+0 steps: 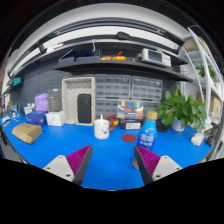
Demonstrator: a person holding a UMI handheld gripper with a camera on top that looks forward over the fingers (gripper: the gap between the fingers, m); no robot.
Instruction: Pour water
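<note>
Blue tabletop with 1 white cup, 1 water bottle, red lid, potted plant, brown bag.

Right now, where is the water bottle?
In the gripper view the water bottle stands on the blue table beyond the open fingers, ahead of the right one, between a red lid and the potted plant.

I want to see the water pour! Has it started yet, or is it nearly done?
Not started yet. Nothing looks done: the gripper is open and holds nothing. The water bottle stands on the blue table beyond the fingers, and the white cup sits untouched. Still left: grabbing the bottle, carrying it to the cup and pouring.
</note>
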